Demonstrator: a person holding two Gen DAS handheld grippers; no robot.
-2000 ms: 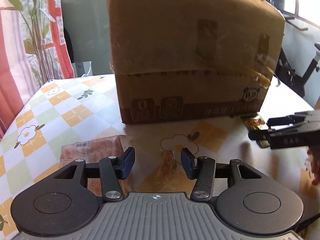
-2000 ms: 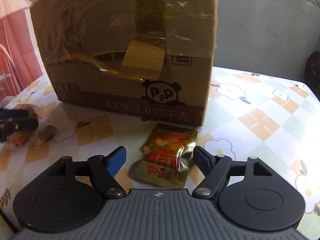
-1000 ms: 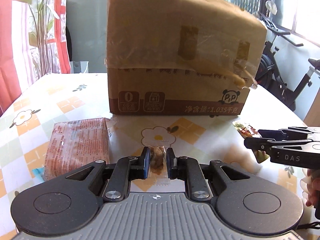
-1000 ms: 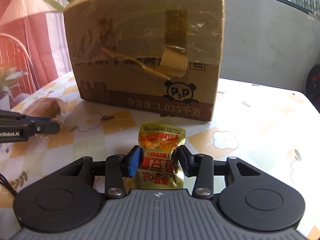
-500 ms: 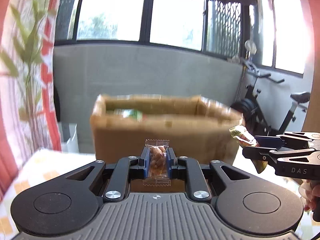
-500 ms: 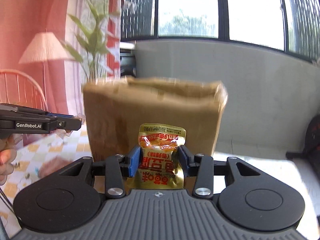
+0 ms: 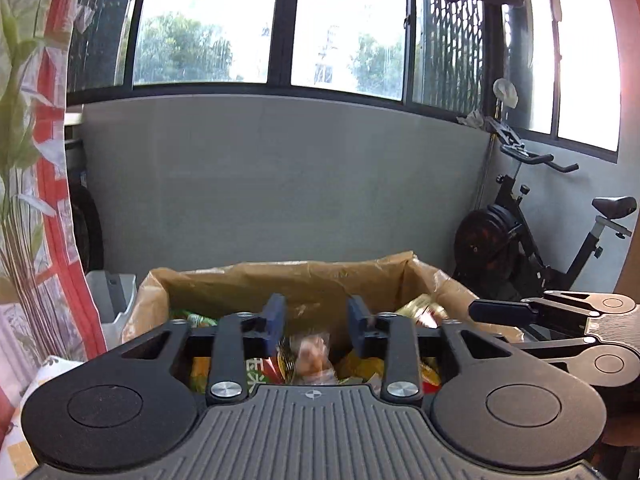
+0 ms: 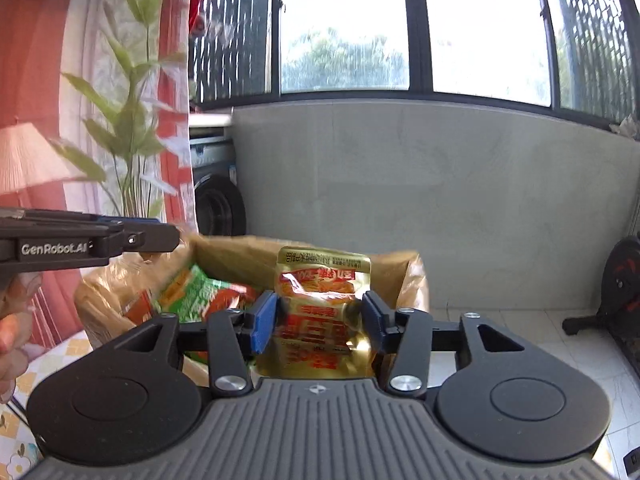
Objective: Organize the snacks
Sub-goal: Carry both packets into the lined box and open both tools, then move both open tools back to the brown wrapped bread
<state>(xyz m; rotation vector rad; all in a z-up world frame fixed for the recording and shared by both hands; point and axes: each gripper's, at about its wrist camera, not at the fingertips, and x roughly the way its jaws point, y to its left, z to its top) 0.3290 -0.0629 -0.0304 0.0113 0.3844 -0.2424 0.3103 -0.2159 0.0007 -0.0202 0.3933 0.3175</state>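
The open cardboard box [image 7: 280, 276] lies right below both grippers and holds several snack packs. My left gripper [image 7: 316, 320] hangs over it, its jaws opening, and the small clear-wrapped snack [image 7: 310, 354] sits loose below the pads, touching neither. In the right wrist view my right gripper [image 8: 320, 320] is over the same box [image 8: 224, 248]. Its jaws are opening, and the gold snack pouch [image 8: 322, 280] still stands upright between the pads. A green and red pack [image 8: 200, 292] lies inside the box. Each gripper shows in the other's view: the right gripper [image 7: 496, 311], the left gripper [image 8: 168, 236].
A grey wall under windows runs behind the box. An exercise bike [image 7: 520, 240] stands at the right, a curtain and plant [image 8: 120, 128] at the left. The checked tablecloth [image 8: 24, 384] shows at lower left, beside a person's hand [image 8: 12, 320].
Both grippers rose from the table to above the open box. The left jaws spread and let the wrapped snack drop out. The right jaws widened slightly around the gold pouch.
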